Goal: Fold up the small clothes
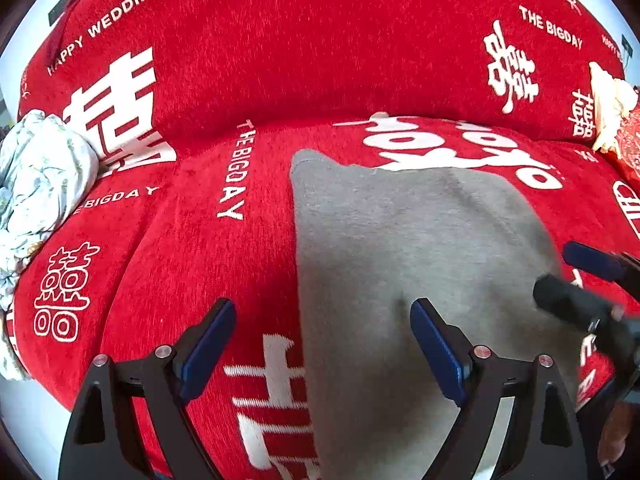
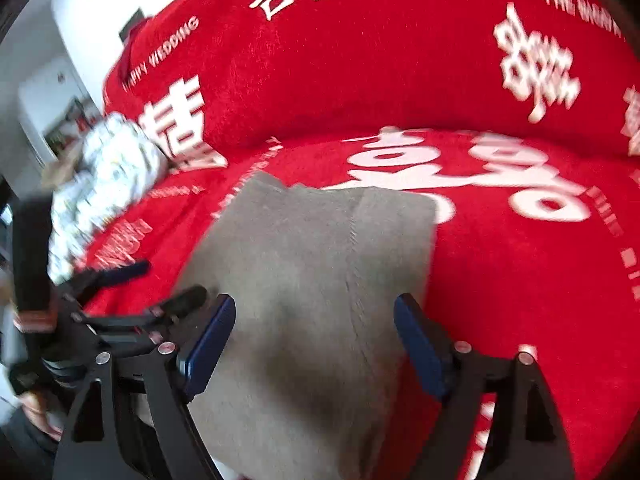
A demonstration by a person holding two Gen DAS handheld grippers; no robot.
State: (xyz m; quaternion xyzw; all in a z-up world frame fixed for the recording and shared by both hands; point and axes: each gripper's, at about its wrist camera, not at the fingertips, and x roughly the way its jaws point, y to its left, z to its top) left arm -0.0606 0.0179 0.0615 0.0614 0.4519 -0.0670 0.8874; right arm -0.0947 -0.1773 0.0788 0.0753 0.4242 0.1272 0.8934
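Observation:
A grey garment (image 1: 416, 256) lies flat on the red sofa cover, folded into a rough rectangle; it also shows in the right wrist view (image 2: 316, 280). My left gripper (image 1: 322, 344) is open and empty, hovering over the garment's near left edge. My right gripper (image 2: 314, 344) is open and empty above the garment's near part. The right gripper also shows at the right edge of the left wrist view (image 1: 580, 280), and the left gripper shows at the left of the right wrist view (image 2: 160, 284).
The red cover (image 1: 240, 92) with white lettering drapes over the seat and backrest. A crumpled pale floral cloth (image 1: 36, 184) lies at the left end of the seat. A cream-coloured item (image 1: 612, 112) sits at the far right.

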